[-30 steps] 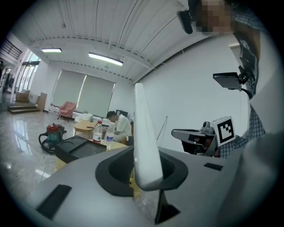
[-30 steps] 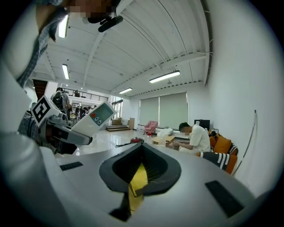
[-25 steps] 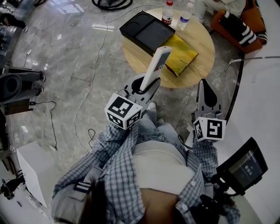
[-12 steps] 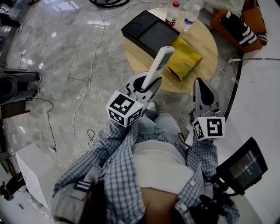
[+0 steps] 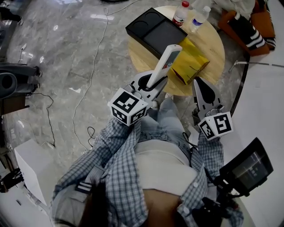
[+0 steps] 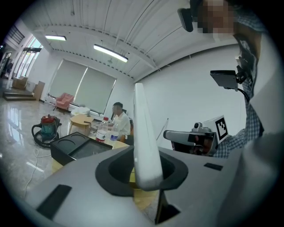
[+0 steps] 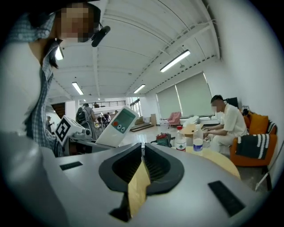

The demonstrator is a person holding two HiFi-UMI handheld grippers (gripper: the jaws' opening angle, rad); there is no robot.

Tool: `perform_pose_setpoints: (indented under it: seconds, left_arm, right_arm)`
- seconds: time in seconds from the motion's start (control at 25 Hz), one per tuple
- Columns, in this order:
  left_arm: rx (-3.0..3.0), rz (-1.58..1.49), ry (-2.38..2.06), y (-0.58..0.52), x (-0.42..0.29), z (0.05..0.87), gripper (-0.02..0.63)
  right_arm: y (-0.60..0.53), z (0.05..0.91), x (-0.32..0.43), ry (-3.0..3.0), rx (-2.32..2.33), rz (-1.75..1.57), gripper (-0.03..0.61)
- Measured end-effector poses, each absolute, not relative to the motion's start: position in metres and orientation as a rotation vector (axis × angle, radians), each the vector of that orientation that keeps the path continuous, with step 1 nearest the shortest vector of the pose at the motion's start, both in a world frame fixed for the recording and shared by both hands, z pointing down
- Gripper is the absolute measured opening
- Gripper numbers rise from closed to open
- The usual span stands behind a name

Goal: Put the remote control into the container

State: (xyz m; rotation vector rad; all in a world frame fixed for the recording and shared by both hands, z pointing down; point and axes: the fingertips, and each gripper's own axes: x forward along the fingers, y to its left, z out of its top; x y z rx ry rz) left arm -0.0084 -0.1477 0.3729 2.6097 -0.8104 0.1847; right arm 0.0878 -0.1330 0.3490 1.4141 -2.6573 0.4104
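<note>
Grey-bodied, the left gripper (image 5: 153, 85) gripped the lower end of the white remote control (image 5: 165, 65), which stood up out of the jaws and leaned toward the table. In the left gripper view the remote's narrow edge rose straight from between the dark pads (image 6: 116, 177). The right gripper (image 5: 200, 83) hung just to the side with its jaws pressed together on nothing.

Ahead of both lay a round wooden tabletop (image 5: 208, 44). The black container (image 5: 155, 31) sat on its far left part, well apart from the remote. A yellow bag (image 5: 191, 62) lay beside the container, and two plastic bottles (image 5: 180, 13) stood at the far edge. An orange chair (image 5: 246, 26) with a striped cushion stood beyond the table.

Around it spread a glossy grey marble floor (image 5: 66, 66) with a thin cable (image 5: 88, 84) trailing across. The gripper views showed a large hall with white walls, strip lights (image 6: 110, 52), covered windows (image 6: 84, 86), a red vacuum cleaner (image 6: 46, 126) and a seated person (image 7: 226, 119).
</note>
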Motion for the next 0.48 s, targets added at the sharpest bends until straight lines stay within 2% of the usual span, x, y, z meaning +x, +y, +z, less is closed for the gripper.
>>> perform_pose_setpoints:
  seconds: [0.16, 0.48]
  left_arm:
    - [2.612, 0.228, -0.774, -0.157, 0.003, 0.382, 0.092]
    - [2.579, 0.322, -0.708, -0.172, 0.025, 0.408, 0.092]
  right_arm:
    - [-0.152, 0.355, 0.089, -2.741, 1.335, 0.564, 0.009]
    - [-0.180, 0.364, 0.100, -2.790, 1.206, 0.685, 0.057]
